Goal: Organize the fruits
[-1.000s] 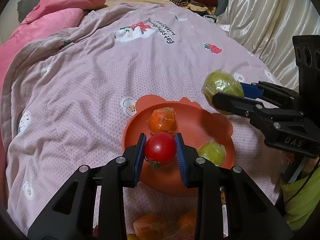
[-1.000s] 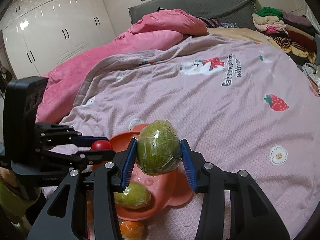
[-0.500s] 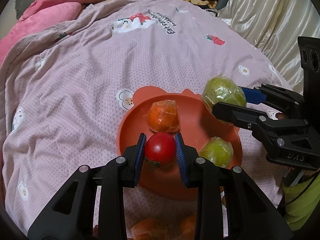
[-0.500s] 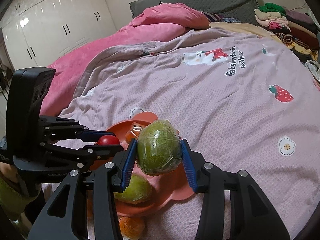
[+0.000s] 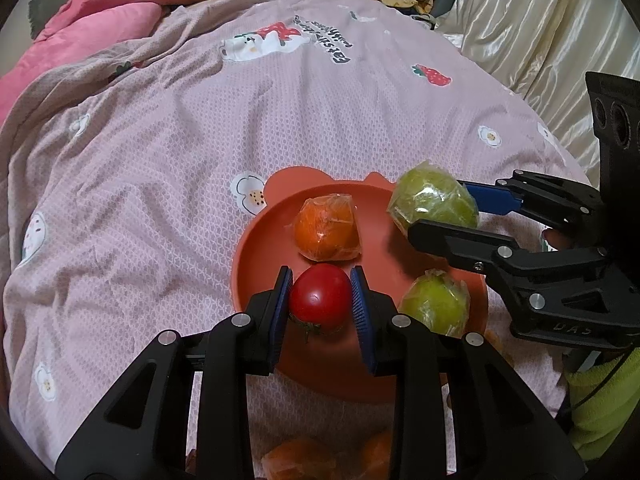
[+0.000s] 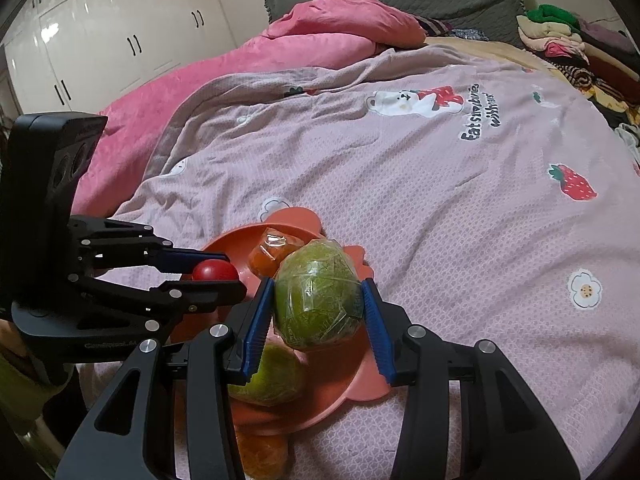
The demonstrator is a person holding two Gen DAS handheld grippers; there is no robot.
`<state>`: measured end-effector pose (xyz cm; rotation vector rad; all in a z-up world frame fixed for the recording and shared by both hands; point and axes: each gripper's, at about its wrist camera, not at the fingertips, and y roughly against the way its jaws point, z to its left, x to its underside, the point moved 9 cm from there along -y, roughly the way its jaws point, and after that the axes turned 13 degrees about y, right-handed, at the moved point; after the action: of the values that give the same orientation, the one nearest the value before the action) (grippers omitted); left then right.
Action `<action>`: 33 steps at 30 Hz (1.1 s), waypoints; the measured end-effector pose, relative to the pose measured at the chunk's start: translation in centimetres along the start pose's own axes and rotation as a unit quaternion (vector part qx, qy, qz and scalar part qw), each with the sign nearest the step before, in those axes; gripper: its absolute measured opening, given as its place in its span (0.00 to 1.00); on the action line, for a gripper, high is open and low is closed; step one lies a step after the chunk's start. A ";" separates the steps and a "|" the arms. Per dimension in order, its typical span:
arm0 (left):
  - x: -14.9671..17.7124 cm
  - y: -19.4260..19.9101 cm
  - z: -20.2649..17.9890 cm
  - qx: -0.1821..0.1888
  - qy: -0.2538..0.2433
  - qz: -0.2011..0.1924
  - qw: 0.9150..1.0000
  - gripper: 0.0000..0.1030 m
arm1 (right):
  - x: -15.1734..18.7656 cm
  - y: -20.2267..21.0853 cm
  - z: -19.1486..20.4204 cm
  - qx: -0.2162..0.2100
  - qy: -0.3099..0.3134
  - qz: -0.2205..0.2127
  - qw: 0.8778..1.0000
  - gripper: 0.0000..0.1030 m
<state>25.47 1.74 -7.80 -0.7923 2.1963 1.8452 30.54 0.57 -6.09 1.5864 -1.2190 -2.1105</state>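
Note:
An orange bear-shaped plate (image 5: 260, 256) lies on the pink bedspread; it also shows in the right wrist view (image 6: 352, 384). On it sit a wrapped orange (image 5: 326, 227) and a wrapped green fruit (image 5: 436, 304). My left gripper (image 5: 320, 300) is shut on a red tomato (image 5: 320, 298) and holds it over the plate's near part. My right gripper (image 6: 318, 312) is shut on a large wrapped green fruit (image 6: 318, 300) over the plate's right rim; this fruit also shows in the left wrist view (image 5: 432, 200).
More wrapped oranges (image 5: 296, 460) lie on the bedspread just in front of the plate. A pink duvet (image 6: 280, 52) is bunched at the far left. Folded clothes (image 6: 560, 36) are stacked at the far right. Shiny curtains (image 5: 540, 32) hang to the right.
Both grippers have moved forward over the plate with their fruits still held. The green fruit now sits over the plate's right rim, closer to the orange.

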 end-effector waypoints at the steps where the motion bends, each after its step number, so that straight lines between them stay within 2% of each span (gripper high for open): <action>1: 0.1 0.0 0.0 0.000 0.001 0.000 1.000 0.22 | 0.0 -0.1 0.0 0.000 0.000 0.001 1.000 0.42; 16: 0.2 0.2 0.1 0.010 0.008 0.003 1.000 0.22 | 0.3 -0.8 0.3 -0.001 0.006 0.010 1.000 0.42; 17: 0.1 0.2 0.0 0.012 0.008 0.001 1.000 0.23 | 0.3 -0.8 0.3 -0.002 0.006 0.010 1.000 0.42; 19: 0.0 0.3 0.2 0.012 0.009 -0.001 1.000 0.31 | 0.3 -0.9 0.3 -0.001 0.007 0.011 1.000 0.42; 33: -0.2 1.4 0.4 0.012 0.014 -0.014 1.000 0.31 | 0.4 -1.4 0.6 0.003 0.017 0.019 1.000 0.42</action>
<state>24.90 2.30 -6.60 -0.8465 2.2089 1.8007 30.29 1.49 -7.36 1.5827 -1.2362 -2.0495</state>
